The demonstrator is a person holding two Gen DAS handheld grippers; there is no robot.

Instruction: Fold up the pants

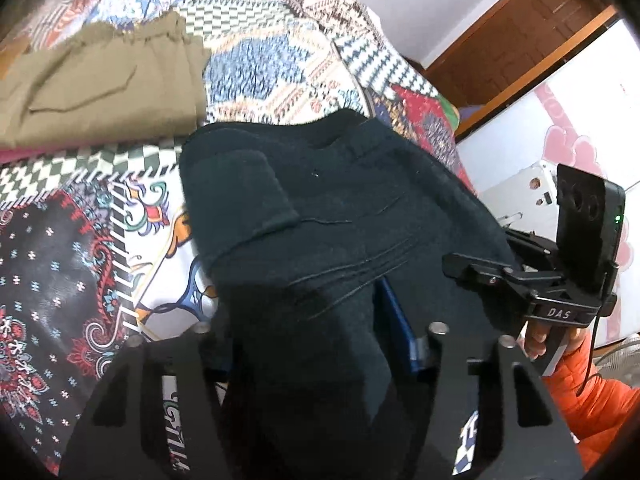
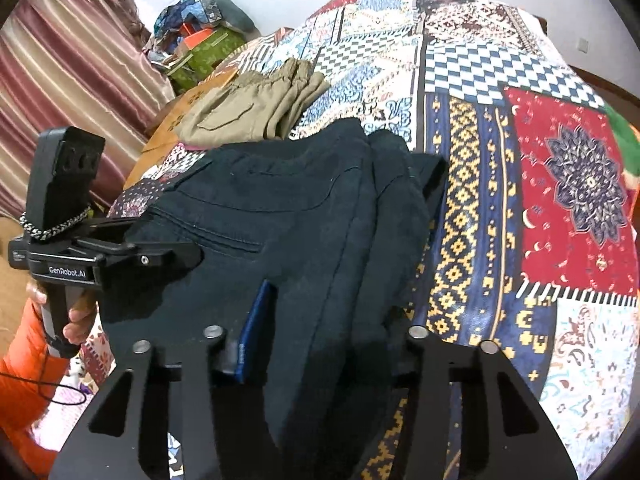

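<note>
While a khaki pair [image 2: 256, 108] lies folded farther up the patterned bedspread [image 2: 560, 160], both the left gripper [image 1: 308, 344] and right gripper [image 2: 316, 344] are clamped on the near edge of dark pants [image 2: 288, 208] spread before them.

In both wrist views the dark pants [image 1: 320, 240] run off the lower edge, their near end hidden behind the black gripper frames. The khaki pants [image 1: 100, 92] are cut off at the left edge. Whether the pads press the cloth cannot be told.
</note>
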